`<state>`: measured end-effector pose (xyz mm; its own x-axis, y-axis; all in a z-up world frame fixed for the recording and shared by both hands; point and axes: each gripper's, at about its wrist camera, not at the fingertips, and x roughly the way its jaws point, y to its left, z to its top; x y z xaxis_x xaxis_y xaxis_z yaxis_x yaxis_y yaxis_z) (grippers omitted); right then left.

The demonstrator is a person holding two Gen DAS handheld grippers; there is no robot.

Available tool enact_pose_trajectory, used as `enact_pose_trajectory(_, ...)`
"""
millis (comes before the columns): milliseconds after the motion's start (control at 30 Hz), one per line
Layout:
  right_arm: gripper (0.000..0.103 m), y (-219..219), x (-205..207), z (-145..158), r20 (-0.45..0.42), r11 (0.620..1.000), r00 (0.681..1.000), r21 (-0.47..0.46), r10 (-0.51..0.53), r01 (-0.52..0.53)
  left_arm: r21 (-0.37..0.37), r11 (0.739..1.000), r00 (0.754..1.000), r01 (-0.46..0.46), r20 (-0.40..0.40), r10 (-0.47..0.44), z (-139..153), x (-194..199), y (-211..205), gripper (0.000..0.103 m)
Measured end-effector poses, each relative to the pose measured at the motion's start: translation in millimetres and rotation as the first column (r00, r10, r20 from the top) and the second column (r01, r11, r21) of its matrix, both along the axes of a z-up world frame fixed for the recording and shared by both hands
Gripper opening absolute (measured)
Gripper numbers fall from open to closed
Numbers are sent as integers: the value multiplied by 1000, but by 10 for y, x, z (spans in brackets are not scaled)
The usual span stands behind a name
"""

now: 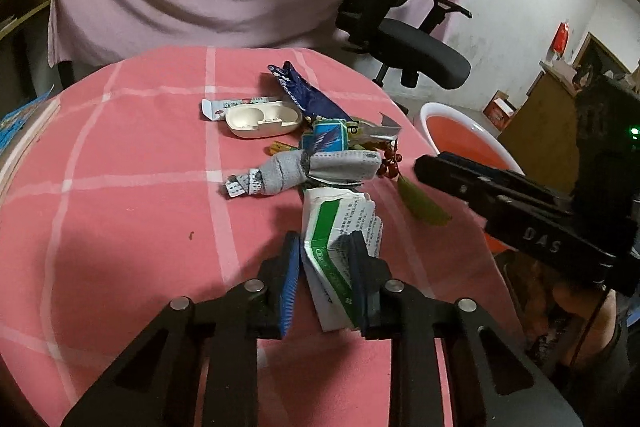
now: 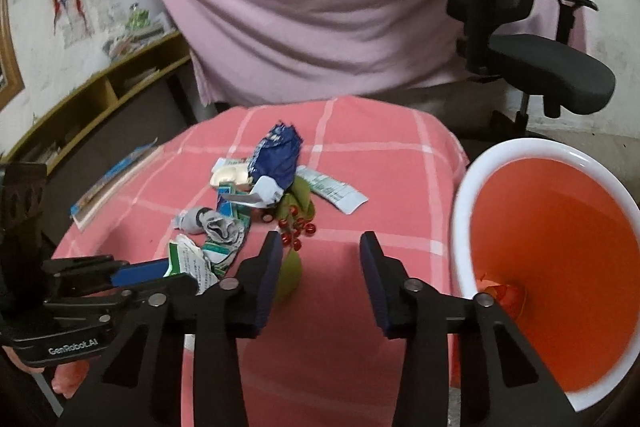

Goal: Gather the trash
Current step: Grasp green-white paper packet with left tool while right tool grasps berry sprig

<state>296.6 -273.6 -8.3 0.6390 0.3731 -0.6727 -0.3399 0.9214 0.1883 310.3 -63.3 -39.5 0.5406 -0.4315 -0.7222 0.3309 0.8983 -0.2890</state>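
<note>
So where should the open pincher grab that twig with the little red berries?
Probably by the green leaf, its end nearest the right gripper. It lies flat and apart from the trash pile, while the red berries are small, round and likely to slip. Come from the table's near edge, fingers straddling the leaf.

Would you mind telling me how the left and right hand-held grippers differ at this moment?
The left hand-held gripper has its blue-padded fingers around the green-and-white paper carton; the right hand-held gripper is open with nothing between its fingers. The left sits at the trash pile; the right is beside the orange bin, over bare pink tablecloth. Both are black with blue pads.
</note>
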Motion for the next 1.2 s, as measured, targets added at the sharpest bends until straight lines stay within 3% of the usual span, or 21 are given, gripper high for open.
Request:
enact_pose_trajectory(200, 36, 191, 166, -19, -22, 998, 998, -30, 55, -55, -27, 1000, 1000, -13, -1, 13, 32, -16, 69, 17)
enact_pose_trajectory(333, 16, 248, 224, -91, -64, 995, 996, -63, 69, -73, -42, 999, 1000, -18, 3, 18, 54, -22, 73, 15)
enact_pose_trajectory(400, 13, 217, 236, -116, -82, 996, 994, -52, 68, -72, -46, 999, 1000, -18, 10, 18, 64, -33, 75, 14)
enact_pose_trajectory(633, 12, 147, 118, -80, -60, 998, 996, -14, 61, -62, -48, 999, 998, -2, 59, 4, 125, -128, 40, 11)
enact_pose_trajectory(800, 12, 55, -29, 20, 16, 999, 999, 17, 50, -50, -53, 999, 995, 10, 101, -4, 166, -226, 44, 10)
enact_pose_trajectory(967, 12, -50, -111, 70, 60, 998, 998, 56, 34, -38, -38, 999, 981, 14, 193, -6, 265, -392, 4, 8)
enact_pose_trajectory(1200, 12, -47, -221, 73, 95, 999, 995, 38, 29, -32, -5, 1000, 960, -4, 278, 5, 316, -540, -48, 7)
